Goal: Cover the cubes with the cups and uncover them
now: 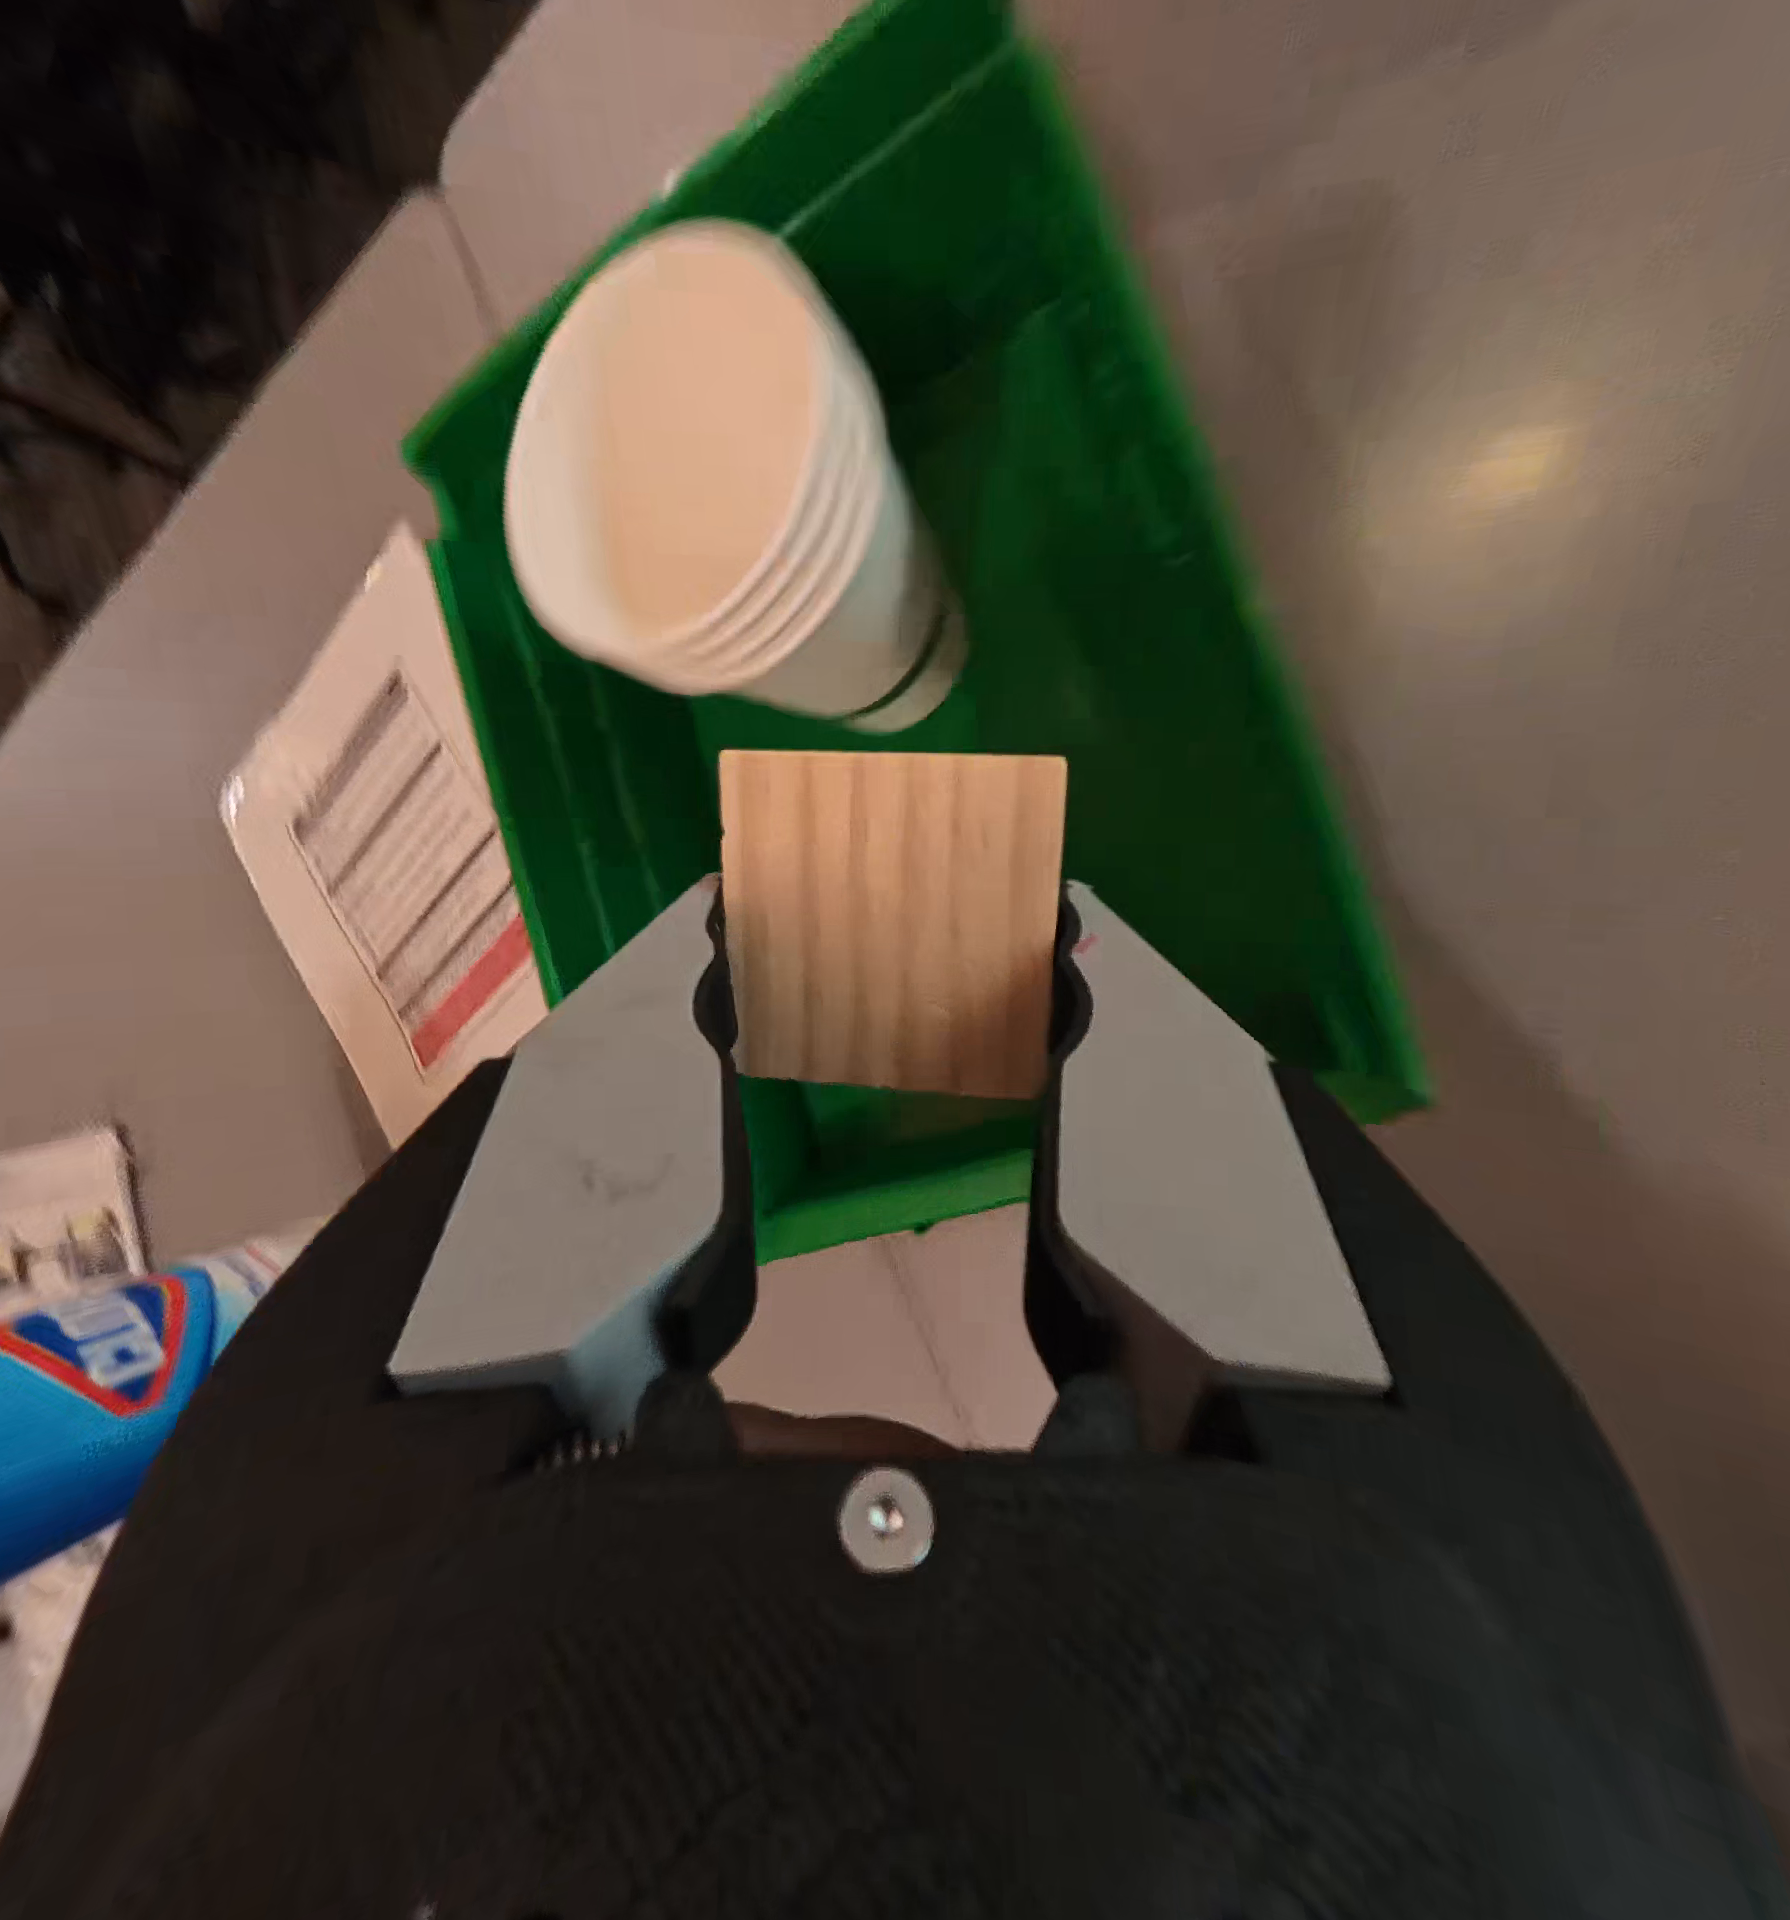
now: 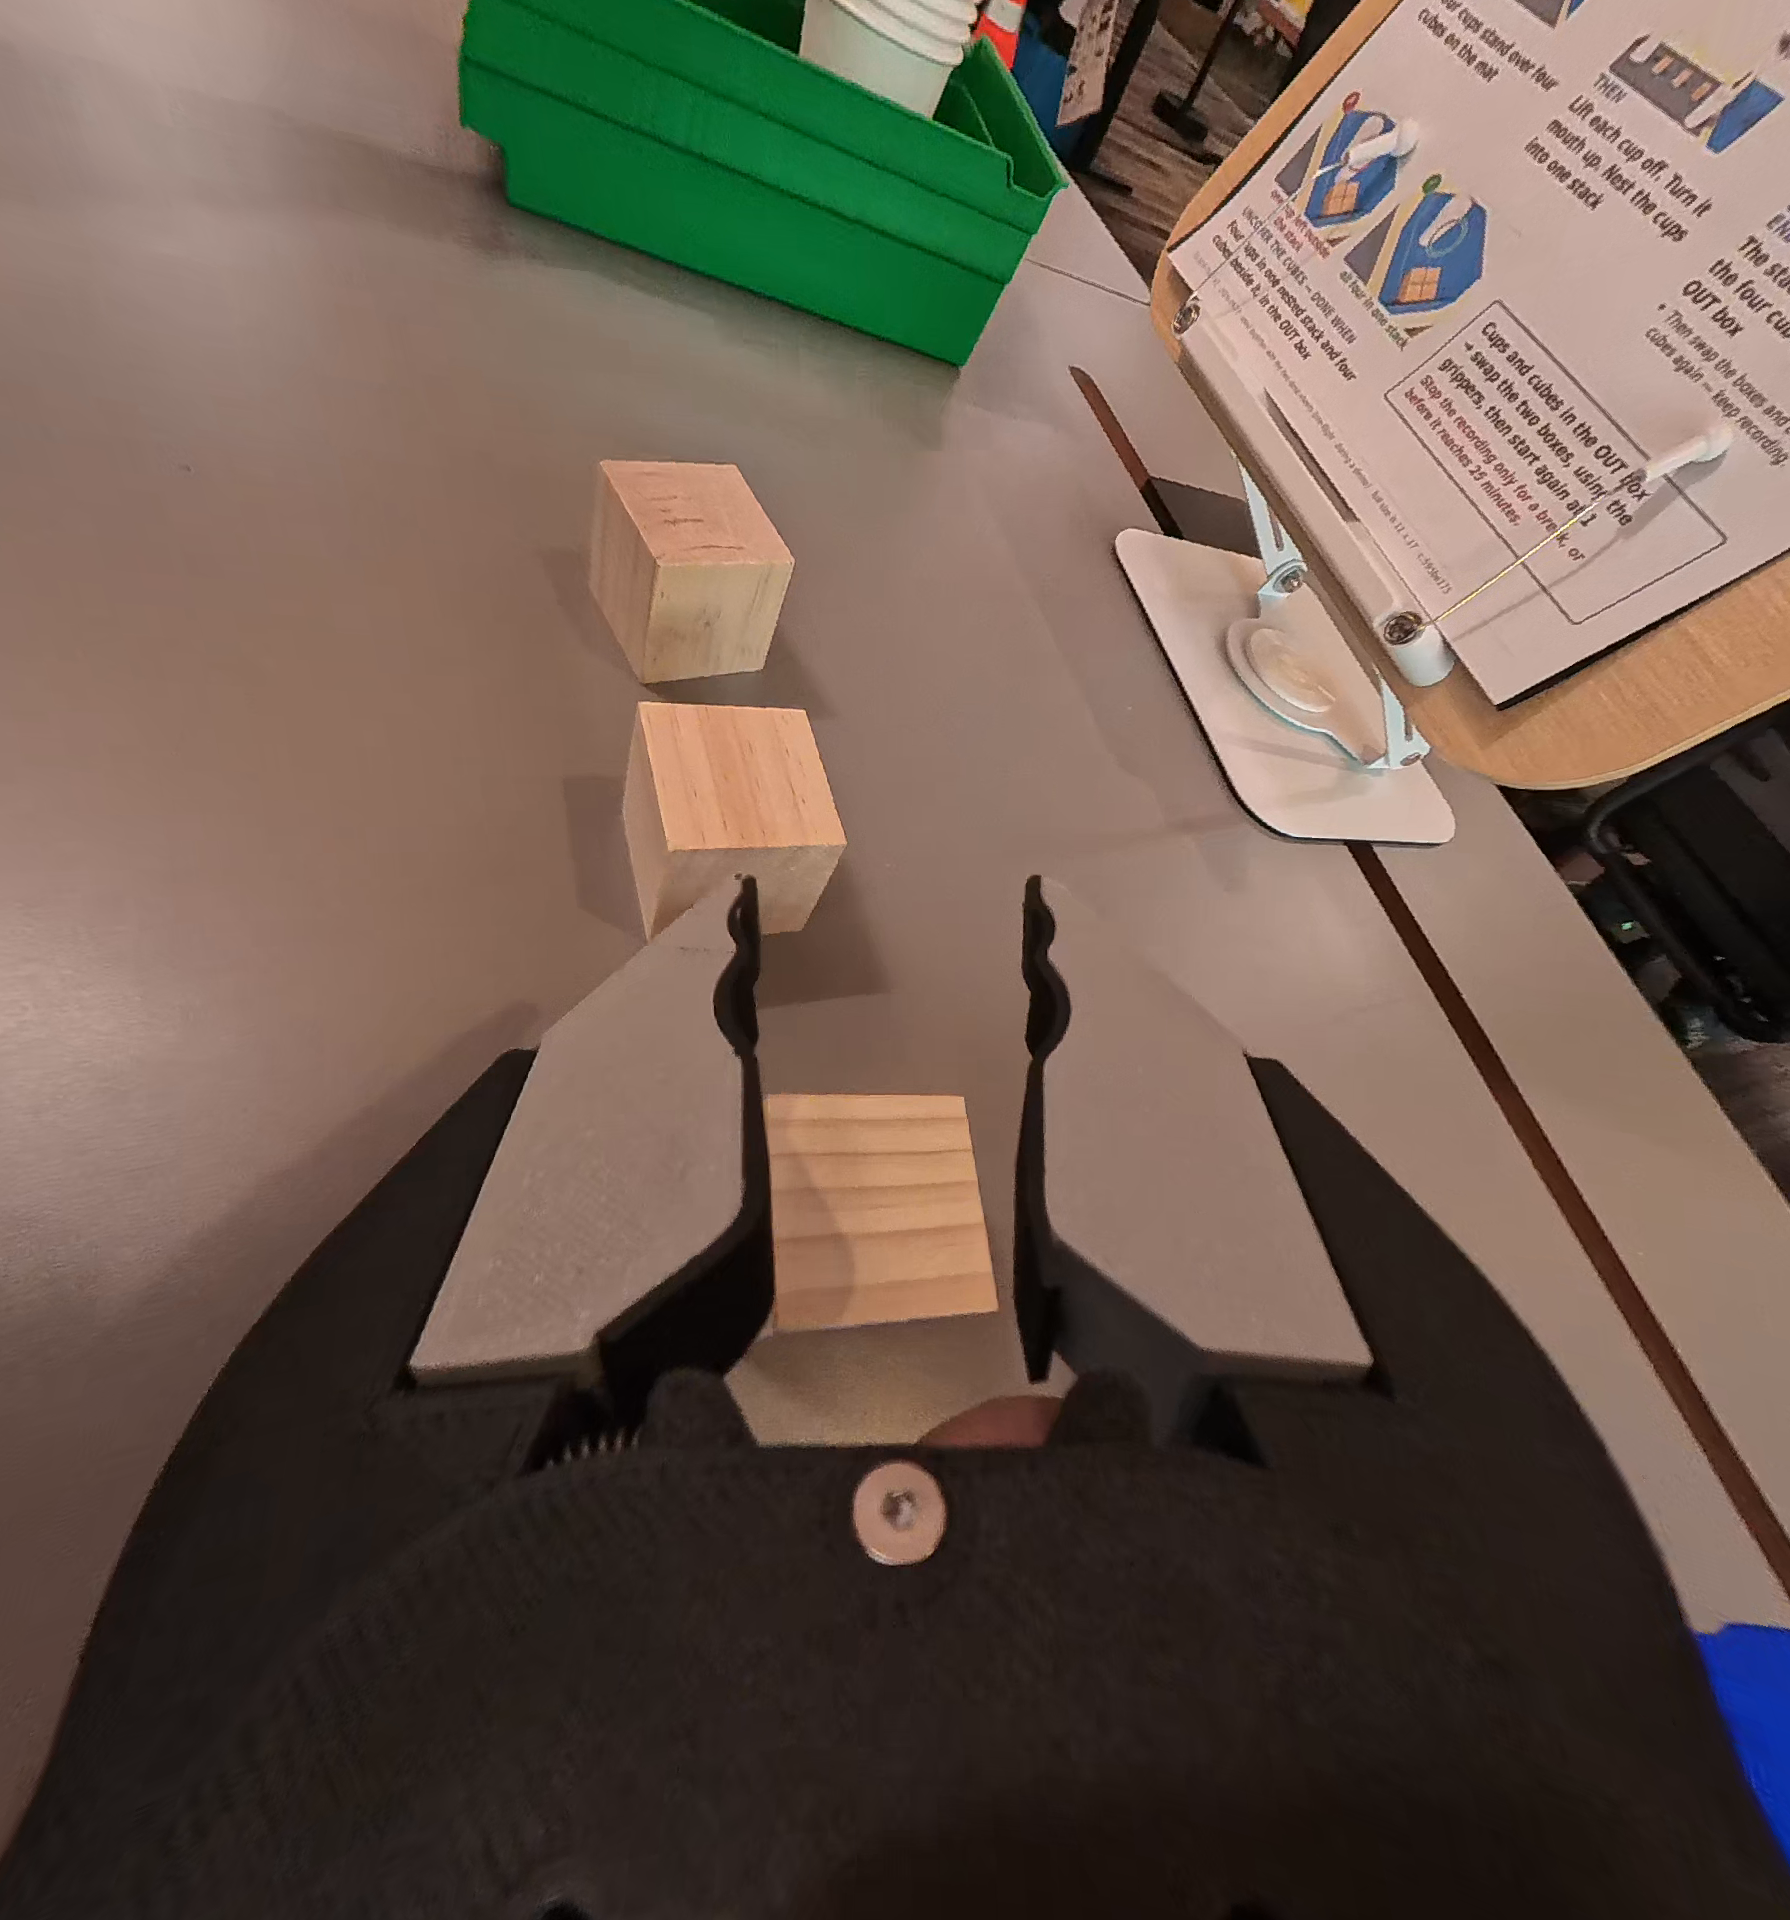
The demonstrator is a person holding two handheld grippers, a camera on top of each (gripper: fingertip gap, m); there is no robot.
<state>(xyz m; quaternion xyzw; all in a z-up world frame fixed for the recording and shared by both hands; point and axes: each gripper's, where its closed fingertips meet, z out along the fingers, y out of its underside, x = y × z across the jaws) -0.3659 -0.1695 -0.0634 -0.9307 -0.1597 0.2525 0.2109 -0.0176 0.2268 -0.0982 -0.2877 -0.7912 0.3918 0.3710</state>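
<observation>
Left tool (image 1: 891,987) clamped on wooden cube (image 1: 891,925), above green bin (image 1: 1130,623); right tool (image 2: 886,935) apart, empty; three cubes on tabletop (image 2: 247,623), nearest (image 2: 875,1210) below its fingers.

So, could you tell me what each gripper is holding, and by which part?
Left gripper clamps a pale wooden cube by two opposite side faces. Right gripper holds nothing.

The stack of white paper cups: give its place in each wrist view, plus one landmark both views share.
Left wrist view: stack of white paper cups, upper centre, standing in the green bin, just beyond the held wooden cube.
Right wrist view: top edge, centre, in the far green bin.
Shared landmark: the green bin.
</observation>
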